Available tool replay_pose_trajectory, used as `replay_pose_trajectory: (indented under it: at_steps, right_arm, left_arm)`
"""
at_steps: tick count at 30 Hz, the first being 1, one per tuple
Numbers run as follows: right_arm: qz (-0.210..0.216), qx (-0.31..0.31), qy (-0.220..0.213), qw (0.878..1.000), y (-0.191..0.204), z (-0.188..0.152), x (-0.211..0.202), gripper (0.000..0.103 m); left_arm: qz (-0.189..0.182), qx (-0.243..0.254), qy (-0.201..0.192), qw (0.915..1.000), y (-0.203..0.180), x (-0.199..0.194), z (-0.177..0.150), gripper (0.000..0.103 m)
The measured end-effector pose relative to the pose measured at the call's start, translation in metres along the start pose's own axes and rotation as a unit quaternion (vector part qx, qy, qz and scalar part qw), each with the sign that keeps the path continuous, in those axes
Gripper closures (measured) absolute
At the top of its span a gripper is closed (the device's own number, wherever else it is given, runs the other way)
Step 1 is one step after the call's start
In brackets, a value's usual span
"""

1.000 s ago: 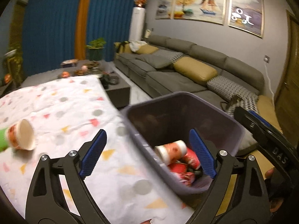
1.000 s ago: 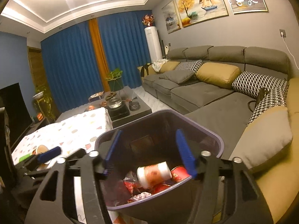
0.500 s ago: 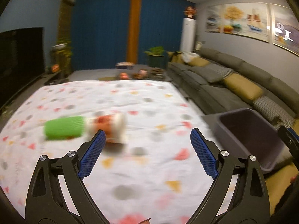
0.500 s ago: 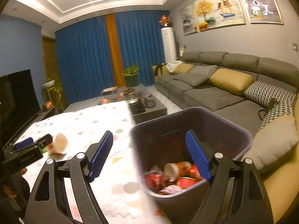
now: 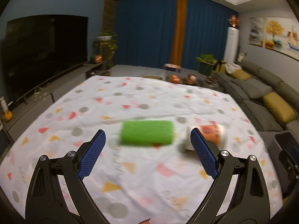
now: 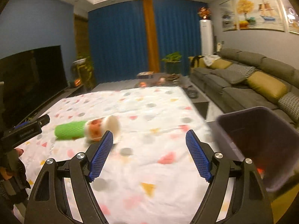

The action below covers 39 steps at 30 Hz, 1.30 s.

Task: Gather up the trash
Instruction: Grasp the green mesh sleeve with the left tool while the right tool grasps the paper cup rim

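A green ribbed cylinder [image 5: 146, 133] lies on its side on the patterned tablecloth [image 5: 130, 171], with an orange and white paper cup [image 5: 213, 134] on its side just right of it. My left gripper [image 5: 147, 156] is open and empty, close in front of the green cylinder. In the right wrist view the green cylinder [image 6: 70, 130] and the cup [image 6: 101, 127] lie left of centre. My right gripper [image 6: 149, 155] is open and empty over the cloth. The dark purple trash bin [image 6: 261, 140] stands at the table's right edge.
A grey sofa [image 6: 248, 82] with yellow cushions runs along the right wall. A TV [image 5: 43, 54] stands on a low cabinet at the left. A coffee table [image 6: 168, 78] with small items lies beyond the cloth. The bin's corner [image 5: 284, 138] shows at the right.
Both grippers have swung left, away from the bin toward the table. The green cylinder and the cup now lie near the centre of the left wrist view, closer than before.
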State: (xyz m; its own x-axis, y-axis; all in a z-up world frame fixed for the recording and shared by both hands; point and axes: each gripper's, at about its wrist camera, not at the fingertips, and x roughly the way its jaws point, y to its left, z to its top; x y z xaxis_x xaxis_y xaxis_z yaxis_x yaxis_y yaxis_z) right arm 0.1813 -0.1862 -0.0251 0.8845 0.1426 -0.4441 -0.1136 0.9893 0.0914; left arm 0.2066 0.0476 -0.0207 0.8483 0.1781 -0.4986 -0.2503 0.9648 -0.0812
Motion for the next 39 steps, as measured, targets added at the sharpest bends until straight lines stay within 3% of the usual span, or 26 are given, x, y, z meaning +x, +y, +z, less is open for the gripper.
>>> replay_pose_trajectory:
  at_steps: [8,20,31,35,39]
  right_arm:
    - [0.029,-0.002,0.044,0.999,0.039,-0.001,0.059,0.026]
    - [0.073,0.001,0.088,0.993,0.065,-0.001,0.116,0.053]
    - [0.123,-0.036,0.096,0.987,0.081,-0.002,0.120,0.091]
    - [0.129,-0.050,0.085,0.987,0.086,-0.003,0.113,0.099]
    - [0.121,-0.050,0.075,0.989,0.083,-0.003,0.107,0.099]
  left_arm:
    - [0.022,-0.006,-0.005,0.9997,0.037,0.019,0.011,0.013]
    - [0.003,-0.003,0.008,1.0000,0.044,0.051,0.016,0.013]
    - [-0.010,0.013,0.040,0.9991,0.031,0.085,0.009,0.013]
    - [-0.009,0.023,0.057,0.9981,0.024,0.099,0.006,0.013]
    - [-0.019,0.028,0.083,0.9960,0.019,0.115,0.003,0.013]
